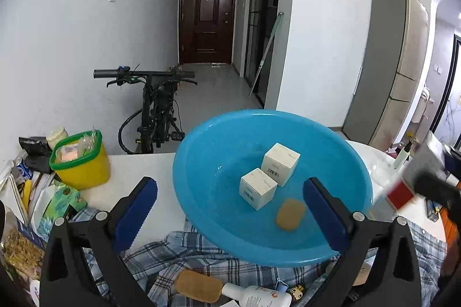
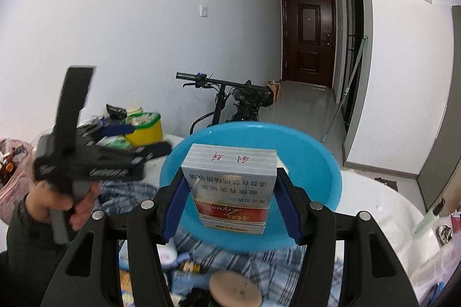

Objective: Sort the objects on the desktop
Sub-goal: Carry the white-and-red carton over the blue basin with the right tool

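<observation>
A blue basin (image 1: 207,163) stands on the table and holds two white boxes (image 1: 258,188) (image 1: 281,163) and a tan sponge (image 1: 291,213). My left gripper (image 1: 230,209) is open and empty, its fingers on either side of the basin's near rim. My right gripper (image 2: 230,206) is shut on a silver and red cigarette carton (image 2: 230,180), held in front of the basin (image 2: 311,163). The carton shows blurred at the right of the left wrist view (image 1: 400,188). The left gripper shows blurred at the left of the right wrist view (image 2: 95,160).
A plaid shirt (image 1: 178,252) lies under the basin, with a tan pad (image 1: 198,285) and a white bottle (image 1: 256,295) on it. A yellow tub (image 1: 80,160) and snack bags (image 1: 54,203) crowd the left. A bicycle (image 1: 155,111) stands behind the table.
</observation>
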`<action>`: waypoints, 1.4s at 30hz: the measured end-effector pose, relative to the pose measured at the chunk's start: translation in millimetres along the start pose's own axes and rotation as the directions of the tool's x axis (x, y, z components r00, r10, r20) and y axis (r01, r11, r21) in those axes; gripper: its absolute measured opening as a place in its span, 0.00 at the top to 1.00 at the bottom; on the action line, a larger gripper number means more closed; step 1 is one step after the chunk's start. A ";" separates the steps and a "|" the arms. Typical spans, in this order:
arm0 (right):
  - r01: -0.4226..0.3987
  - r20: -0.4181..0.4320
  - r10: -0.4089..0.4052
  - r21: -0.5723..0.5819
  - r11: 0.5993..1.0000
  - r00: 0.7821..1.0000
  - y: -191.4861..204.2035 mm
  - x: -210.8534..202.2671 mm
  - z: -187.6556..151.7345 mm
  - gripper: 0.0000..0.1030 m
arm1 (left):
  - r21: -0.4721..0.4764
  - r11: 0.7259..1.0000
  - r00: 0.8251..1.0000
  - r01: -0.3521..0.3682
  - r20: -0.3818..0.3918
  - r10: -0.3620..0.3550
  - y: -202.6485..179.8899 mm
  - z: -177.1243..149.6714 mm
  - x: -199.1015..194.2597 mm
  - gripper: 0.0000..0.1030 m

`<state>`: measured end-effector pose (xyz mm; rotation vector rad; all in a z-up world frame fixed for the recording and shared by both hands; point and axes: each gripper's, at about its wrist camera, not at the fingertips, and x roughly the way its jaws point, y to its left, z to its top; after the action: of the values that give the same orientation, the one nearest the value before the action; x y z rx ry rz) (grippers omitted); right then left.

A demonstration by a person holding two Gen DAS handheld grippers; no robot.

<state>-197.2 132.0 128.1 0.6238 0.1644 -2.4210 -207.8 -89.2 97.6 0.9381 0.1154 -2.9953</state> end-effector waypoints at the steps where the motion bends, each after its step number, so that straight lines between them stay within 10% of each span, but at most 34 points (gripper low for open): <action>1: 0.004 0.004 -0.004 -0.001 1.000 1.000 -1.3 3.6 4.2 0.44 | -0.005 1.000 1.000 -0.008 -0.003 0.008 2.0 0.1 0.3 0.00; 16: 0.013 -0.034 -0.013 0.004 1.000 0.999 -13.0 64.7 15.6 0.44 | -0.047 0.995 0.996 -0.083 -0.049 0.081 22.9 -2.6 3.9 0.00; 42: -0.034 0.013 0.034 0.064 0.997 0.999 -31.6 39.8 12.2 0.44 | 0.111 0.987 0.992 -0.115 -0.048 0.121 -25.8 -5.6 9.8 0.00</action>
<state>-248.7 132.3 118.9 0.6353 0.0701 -2.4048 -213.2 -62.9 89.2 0.9983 -0.0999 -2.8933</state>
